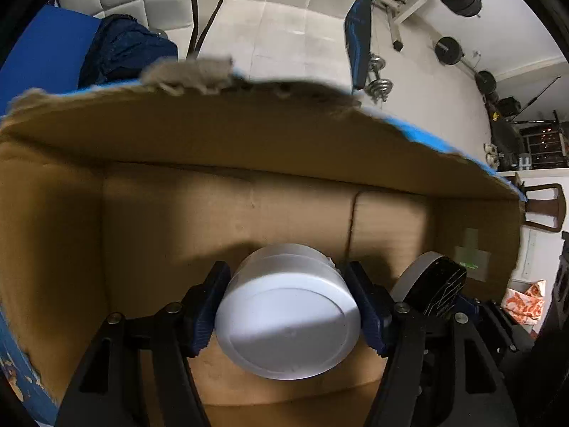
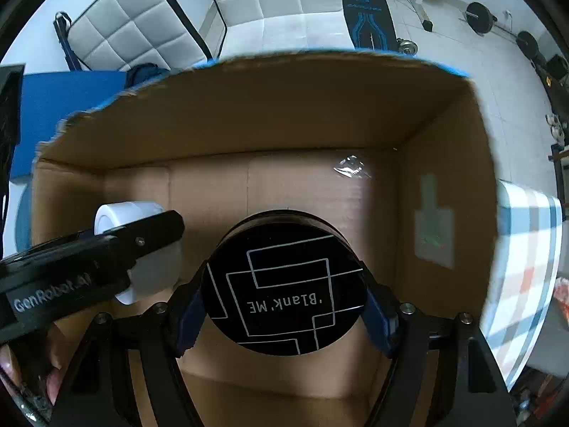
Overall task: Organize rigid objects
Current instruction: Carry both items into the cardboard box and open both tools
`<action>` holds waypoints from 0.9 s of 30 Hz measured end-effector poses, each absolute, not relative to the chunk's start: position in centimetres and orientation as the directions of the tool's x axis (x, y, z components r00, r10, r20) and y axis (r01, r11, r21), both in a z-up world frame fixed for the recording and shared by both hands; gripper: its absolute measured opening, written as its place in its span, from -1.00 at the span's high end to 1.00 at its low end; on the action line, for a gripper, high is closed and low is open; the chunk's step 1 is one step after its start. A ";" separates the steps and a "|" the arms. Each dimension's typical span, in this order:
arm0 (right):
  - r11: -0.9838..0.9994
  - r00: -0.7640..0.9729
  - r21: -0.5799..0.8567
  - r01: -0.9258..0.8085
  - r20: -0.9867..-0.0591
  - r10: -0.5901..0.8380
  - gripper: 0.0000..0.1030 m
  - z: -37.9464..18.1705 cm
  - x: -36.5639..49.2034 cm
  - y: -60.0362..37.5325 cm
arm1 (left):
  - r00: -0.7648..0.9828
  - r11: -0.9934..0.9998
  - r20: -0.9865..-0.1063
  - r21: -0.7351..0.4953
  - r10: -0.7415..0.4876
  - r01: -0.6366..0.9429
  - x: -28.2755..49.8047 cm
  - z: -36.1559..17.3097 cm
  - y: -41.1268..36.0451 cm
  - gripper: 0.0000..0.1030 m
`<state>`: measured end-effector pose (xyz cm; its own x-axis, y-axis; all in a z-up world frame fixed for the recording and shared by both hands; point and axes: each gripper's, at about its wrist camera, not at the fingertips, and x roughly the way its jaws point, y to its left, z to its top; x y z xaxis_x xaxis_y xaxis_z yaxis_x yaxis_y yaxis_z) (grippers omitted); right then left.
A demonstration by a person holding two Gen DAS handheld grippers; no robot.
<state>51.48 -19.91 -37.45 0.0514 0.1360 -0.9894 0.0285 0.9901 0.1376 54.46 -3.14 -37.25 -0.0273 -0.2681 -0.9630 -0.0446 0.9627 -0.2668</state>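
Observation:
My left gripper (image 1: 288, 306) is shut on a white round jar (image 1: 288, 323), held inside an open cardboard box (image 1: 249, 142). My right gripper (image 2: 284, 302) is shut on a black round case (image 2: 284, 284) printed "Blank.ME", held inside the same box (image 2: 284, 106), to the right of the white jar (image 2: 124, 213). The black case (image 1: 437, 284) shows at the right in the left wrist view. The left gripper's body (image 2: 89, 256) crosses the left of the right wrist view and partly hides the white jar.
The box has torn upper edges with blue outside faces. A strip of clear tape (image 2: 350, 169) sits on the box floor. Beyond the box are a white quilted sofa (image 2: 266, 3), a weight bench (image 2: 370, 10) and dumbbells (image 1: 378, 82). A checked cloth (image 2: 526, 249) lies to the right.

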 end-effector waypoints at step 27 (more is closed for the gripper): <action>0.981 -0.019 0.184 0.062 -0.982 0.186 -0.97 -40.6 53.5 -19.8 | -0.041 0.987 -0.986 -0.158 -0.159 -0.030 54.8 -32.9 -2.7 -0.81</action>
